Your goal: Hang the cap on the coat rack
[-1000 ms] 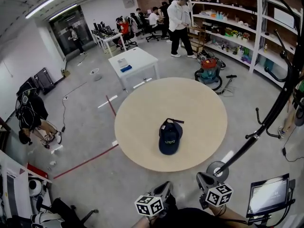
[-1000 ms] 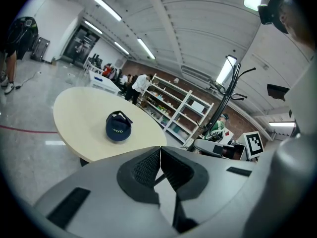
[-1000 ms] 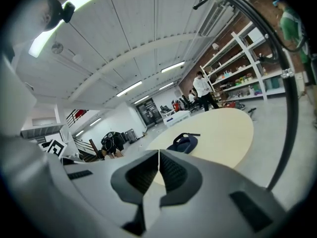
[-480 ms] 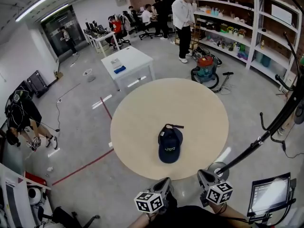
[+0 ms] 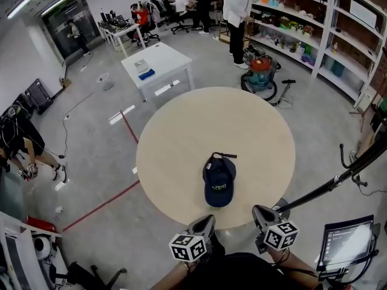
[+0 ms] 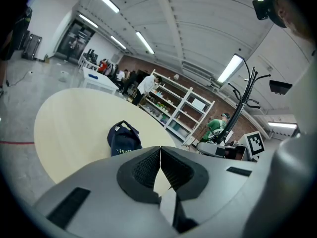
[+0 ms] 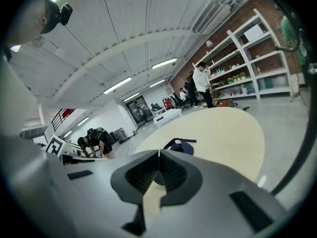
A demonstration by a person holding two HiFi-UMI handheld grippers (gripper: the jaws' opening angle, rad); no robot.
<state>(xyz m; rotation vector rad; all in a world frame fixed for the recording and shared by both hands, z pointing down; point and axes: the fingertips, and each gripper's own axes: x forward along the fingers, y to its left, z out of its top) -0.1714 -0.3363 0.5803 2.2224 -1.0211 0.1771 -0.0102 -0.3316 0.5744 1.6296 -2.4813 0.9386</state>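
Head view is showing a navy baseball cap lying on the round beige table, toward its near side, with the strap loop on the far end. The left gripper and the right gripper are hanging side by side at the table's near rim, both apart from the cap, one to either side of it. The black coat rack is standing on the floor at the right, its base just beside the right gripper.

In the left gripper view, the left gripper is pressing its ribbed pads together tip to tip, pinching nothing, and the cap is lying ahead on the tabletop. In the right gripper view, the right gripper is likewise pressing its pads together, and the cap is showing just beyond the tips.
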